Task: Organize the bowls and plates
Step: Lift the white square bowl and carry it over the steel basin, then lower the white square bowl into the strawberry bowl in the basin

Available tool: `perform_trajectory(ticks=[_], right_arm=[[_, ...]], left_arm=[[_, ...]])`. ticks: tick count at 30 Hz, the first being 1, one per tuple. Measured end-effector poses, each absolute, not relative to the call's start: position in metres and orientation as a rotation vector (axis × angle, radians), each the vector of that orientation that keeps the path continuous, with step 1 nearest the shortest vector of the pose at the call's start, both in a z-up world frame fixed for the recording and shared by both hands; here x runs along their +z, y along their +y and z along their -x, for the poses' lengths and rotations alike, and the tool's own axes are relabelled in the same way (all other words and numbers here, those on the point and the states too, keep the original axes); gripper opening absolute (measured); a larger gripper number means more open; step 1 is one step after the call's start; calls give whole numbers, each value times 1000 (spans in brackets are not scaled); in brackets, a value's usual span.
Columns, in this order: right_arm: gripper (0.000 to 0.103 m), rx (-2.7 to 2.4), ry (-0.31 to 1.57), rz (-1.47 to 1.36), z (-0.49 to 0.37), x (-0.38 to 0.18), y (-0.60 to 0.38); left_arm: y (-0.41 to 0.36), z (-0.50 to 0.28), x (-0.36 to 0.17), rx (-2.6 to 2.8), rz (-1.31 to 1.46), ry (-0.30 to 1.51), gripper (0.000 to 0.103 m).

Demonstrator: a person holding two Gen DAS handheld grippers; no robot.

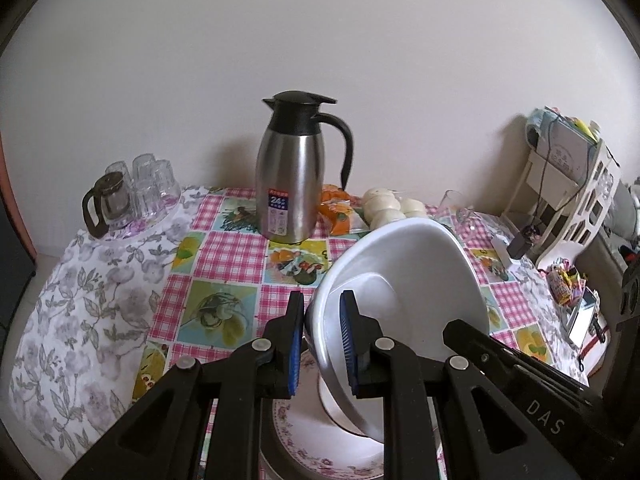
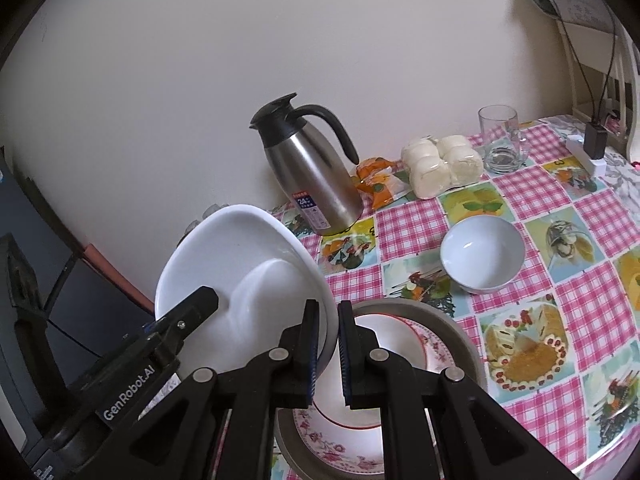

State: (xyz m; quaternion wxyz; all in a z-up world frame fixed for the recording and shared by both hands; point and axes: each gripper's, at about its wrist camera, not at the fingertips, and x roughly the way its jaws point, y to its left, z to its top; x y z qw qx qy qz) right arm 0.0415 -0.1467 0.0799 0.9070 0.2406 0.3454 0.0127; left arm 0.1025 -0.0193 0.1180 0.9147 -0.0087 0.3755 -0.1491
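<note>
Both of your grippers are clamped on the same large white bowl (image 1: 396, 280), one at each side of its rim. Your left gripper (image 1: 320, 344) has its jaws nearly closed, the rim pinched between the blue pads, with the bowl's hollow opening to the right of those jaws and tilted steeply up on edge. Your right gripper (image 2: 328, 354) grips the opposite rim the same way, its jaws almost together on the thin wall, with the bowl (image 2: 240, 280) standing to their left. In the right wrist view the left gripper's black fingers reach in at the bowl's lower left edge.

Directly beneath both sets of jaws lies a floral plate (image 2: 340, 440) with a pink flower border, sitting in a wider grey dish (image 2: 452, 328) on the desk (image 2: 520, 200). The bowl's lower edge hangs just above the plate; you cannot tell whether they touch.

Ahead and to the right of your right jaws a small white bowl (image 2: 482, 254) stands upright on the checked cloth, well apart from the held one. Beyond both jaws stands a steel jug (image 1: 290, 168), with a bag of white buns (image 2: 440, 164) and a glass mug (image 2: 500, 140) further right. Far left of your left jaws are upturned glasses (image 1: 154, 188) and a small glass pot (image 1: 106, 204).
</note>
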Motion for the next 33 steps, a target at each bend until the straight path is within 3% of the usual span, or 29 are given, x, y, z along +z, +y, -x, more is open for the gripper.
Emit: perform_trajectory(ticks=[19, 33], right_arm=[[11, -31, 696, -543, -15, 86, -199], [12, -39, 873, -513, -39, 39, -183]], left_arm=[[-69, -87, 112, -350, -64, 835, 19], [-59, -109, 74, -265, -61, 991, 19]])
